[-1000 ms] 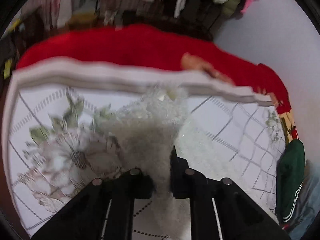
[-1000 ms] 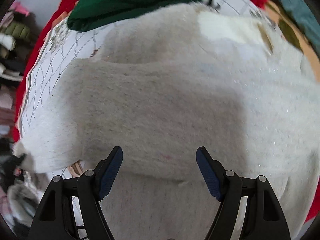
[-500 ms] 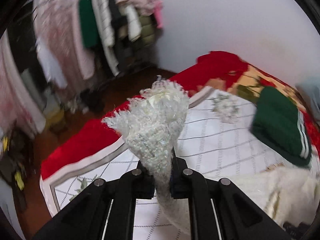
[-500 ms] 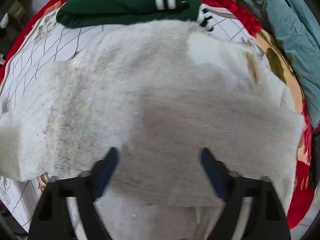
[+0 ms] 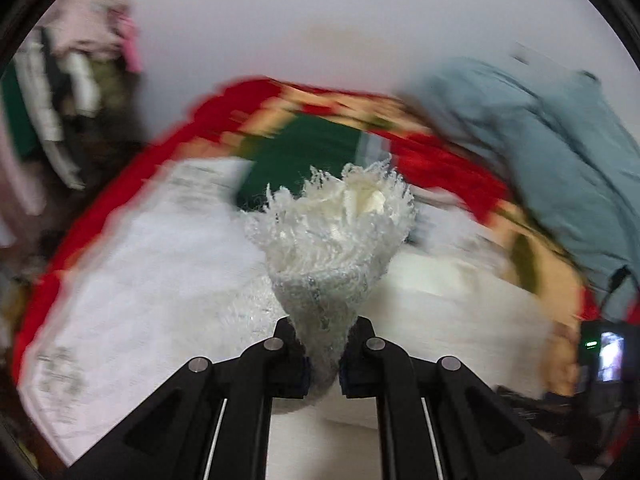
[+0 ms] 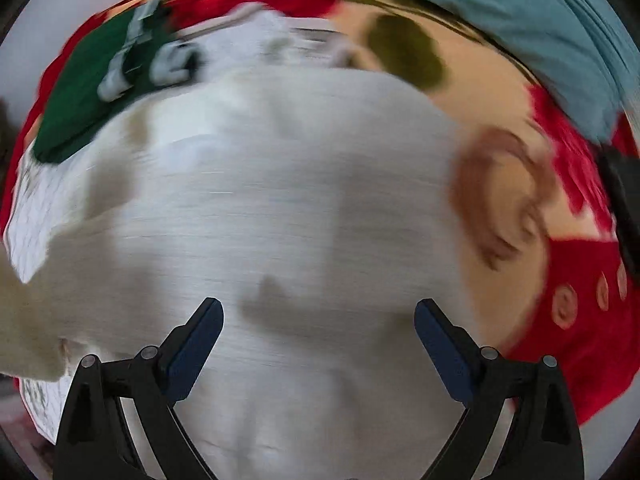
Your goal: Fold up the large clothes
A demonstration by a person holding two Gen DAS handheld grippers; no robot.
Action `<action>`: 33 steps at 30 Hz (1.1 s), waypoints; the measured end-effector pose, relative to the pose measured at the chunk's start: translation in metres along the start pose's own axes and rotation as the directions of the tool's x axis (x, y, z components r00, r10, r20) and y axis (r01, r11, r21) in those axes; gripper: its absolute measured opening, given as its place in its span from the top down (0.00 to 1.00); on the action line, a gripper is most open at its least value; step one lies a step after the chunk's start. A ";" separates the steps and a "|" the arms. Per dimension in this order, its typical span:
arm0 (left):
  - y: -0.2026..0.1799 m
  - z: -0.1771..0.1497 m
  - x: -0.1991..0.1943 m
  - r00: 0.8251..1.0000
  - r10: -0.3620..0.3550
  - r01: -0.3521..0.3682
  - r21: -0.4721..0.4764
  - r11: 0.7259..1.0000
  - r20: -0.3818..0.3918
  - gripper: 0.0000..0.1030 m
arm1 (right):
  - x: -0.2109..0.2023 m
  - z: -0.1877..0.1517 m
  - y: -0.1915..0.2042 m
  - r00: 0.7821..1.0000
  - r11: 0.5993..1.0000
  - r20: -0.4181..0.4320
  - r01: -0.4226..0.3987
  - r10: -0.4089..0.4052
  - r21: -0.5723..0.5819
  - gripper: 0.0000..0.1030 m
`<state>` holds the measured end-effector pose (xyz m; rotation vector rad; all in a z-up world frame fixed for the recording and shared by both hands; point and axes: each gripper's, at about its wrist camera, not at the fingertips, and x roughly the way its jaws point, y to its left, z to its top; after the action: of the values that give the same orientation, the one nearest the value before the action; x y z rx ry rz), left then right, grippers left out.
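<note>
A fluffy cream-white sweater (image 6: 288,200) lies spread over the bed, filling most of the right wrist view. My left gripper (image 5: 323,364) is shut on a bunched end of that sweater (image 5: 332,236), which sticks up between the fingers like a tuft, lifted above the bed. My right gripper (image 6: 318,340) points down over the sweater's body, its blue-padded jaws wide open with nothing between them. Both views are blurred by motion.
A folded dark green garment with white stripes (image 6: 104,84) lies at the far side of the bed (image 5: 100,288). A teal-grey garment (image 5: 552,140) is heaped at the right. Red and floral bedding (image 6: 580,320) surrounds the sweater. Clothes hang on a rack (image 5: 60,92) at the left.
My left gripper has lifted the sweater end up off the bed and swung it toward the green garment. My right gripper has opened wider and slid sideways across the sweater.
</note>
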<state>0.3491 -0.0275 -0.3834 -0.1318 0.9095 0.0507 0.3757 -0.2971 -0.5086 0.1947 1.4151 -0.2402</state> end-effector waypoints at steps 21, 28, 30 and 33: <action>-0.182 -0.048 0.082 0.918 -0.284 0.332 0.147 0.932 -0.278 0.02 | 0.021 -0.042 -0.202 0.988 0.927 -0.057 -0.115 0.144 0.356 0.05; -0.119 -0.042 0.064 0.963 -0.129 0.168 0.151 0.974 -0.238 0.02 | -0.005 -0.027 -0.192 0.939 0.864 0.021 -0.326 0.345 0.384 0.05; -0.077 -0.048 0.057 0.972 -0.029 0.063 0.137 0.989 -0.235 0.02 | -0.007 -0.017 -0.175 0.902 0.838 0.028 -0.411 0.430 0.358 0.05; -0.013 -0.062 0.051 0.959 0.150 -0.121 0.131 0.984 -0.241 0.02 | -0.005 0.005 -0.133 0.854 0.818 0.004 -0.499 0.520 0.286 0.05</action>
<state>0.3331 -0.0498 -0.4605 0.0331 1.1710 0.1116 0.3421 -0.4259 -0.5023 0.8147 1.3449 0.0187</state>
